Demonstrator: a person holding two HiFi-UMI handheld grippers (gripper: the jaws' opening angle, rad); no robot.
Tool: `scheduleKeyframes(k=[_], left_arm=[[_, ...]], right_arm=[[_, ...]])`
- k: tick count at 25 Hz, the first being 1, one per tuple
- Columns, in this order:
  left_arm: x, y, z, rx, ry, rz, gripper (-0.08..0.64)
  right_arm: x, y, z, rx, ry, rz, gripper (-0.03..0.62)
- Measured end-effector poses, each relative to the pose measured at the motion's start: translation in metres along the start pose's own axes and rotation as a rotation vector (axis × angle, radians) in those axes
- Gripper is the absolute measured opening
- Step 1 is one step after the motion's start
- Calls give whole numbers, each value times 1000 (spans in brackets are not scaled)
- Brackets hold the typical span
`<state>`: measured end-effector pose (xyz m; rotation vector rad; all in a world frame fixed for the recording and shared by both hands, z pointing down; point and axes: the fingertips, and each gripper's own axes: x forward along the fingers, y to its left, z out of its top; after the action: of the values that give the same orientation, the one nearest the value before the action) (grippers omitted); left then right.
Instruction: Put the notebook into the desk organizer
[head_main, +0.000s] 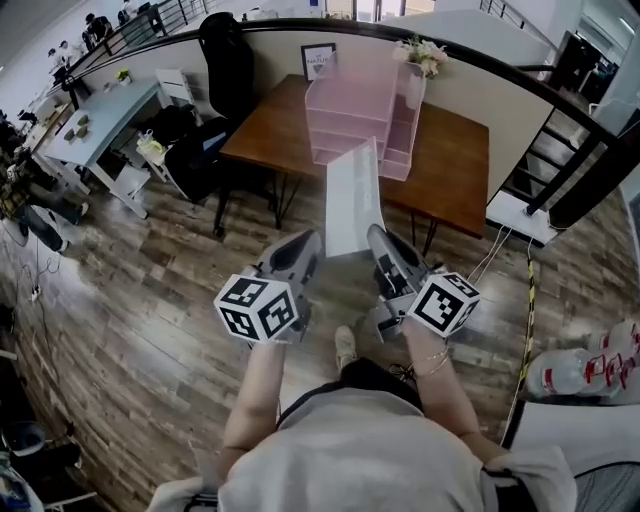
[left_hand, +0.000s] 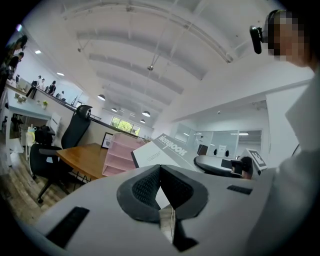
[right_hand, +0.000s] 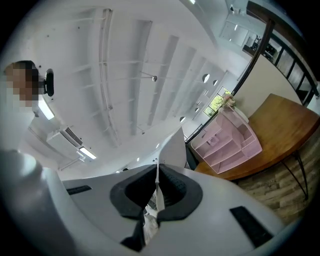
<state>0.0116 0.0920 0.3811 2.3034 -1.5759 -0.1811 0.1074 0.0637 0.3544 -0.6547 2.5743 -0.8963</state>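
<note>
Notebook (head_main: 352, 200) is in the air, short of the counter (head_main: 455, 170). Left tongs (head_main: 308, 245) are clamped on its near left edge, right tongs (head_main: 378, 240) on its near right edge. Pink desk organizer (head_main: 350, 115) stands on the counter, well apart. Step: carry. Next move likely calls for closing in, lining the notebook up with 1 shelf, then sliding it in.

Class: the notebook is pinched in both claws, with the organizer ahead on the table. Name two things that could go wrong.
1. The left claw and right claw grip the notebook only at its near edge; it might slip or twist.
2. The organizer has narrow shelves; the notebook could catch a shelf edge and shove it.
</note>
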Motion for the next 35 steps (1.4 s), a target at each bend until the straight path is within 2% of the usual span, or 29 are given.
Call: scheduleKeyframes(k=[4, 11, 22, 28, 35], left_arm=[[47, 27, 33, 15, -20, 9, 9], [104, 57, 57, 18, -51, 21, 8], [166, 96, 55, -28, 0, 35, 9], [202, 114, 61, -32, 23, -27, 8], [242, 146, 80, -15, 39, -126, 8]], right_arm=[[45, -30, 33, -4, -7, 15, 20], [89, -70, 69, 5, -33, 54, 20], [127, -124, 86, 72, -32, 39, 21], [139, -141, 99, 54, -72, 2, 20], [171, -168, 124, 10, -160, -96, 21]])
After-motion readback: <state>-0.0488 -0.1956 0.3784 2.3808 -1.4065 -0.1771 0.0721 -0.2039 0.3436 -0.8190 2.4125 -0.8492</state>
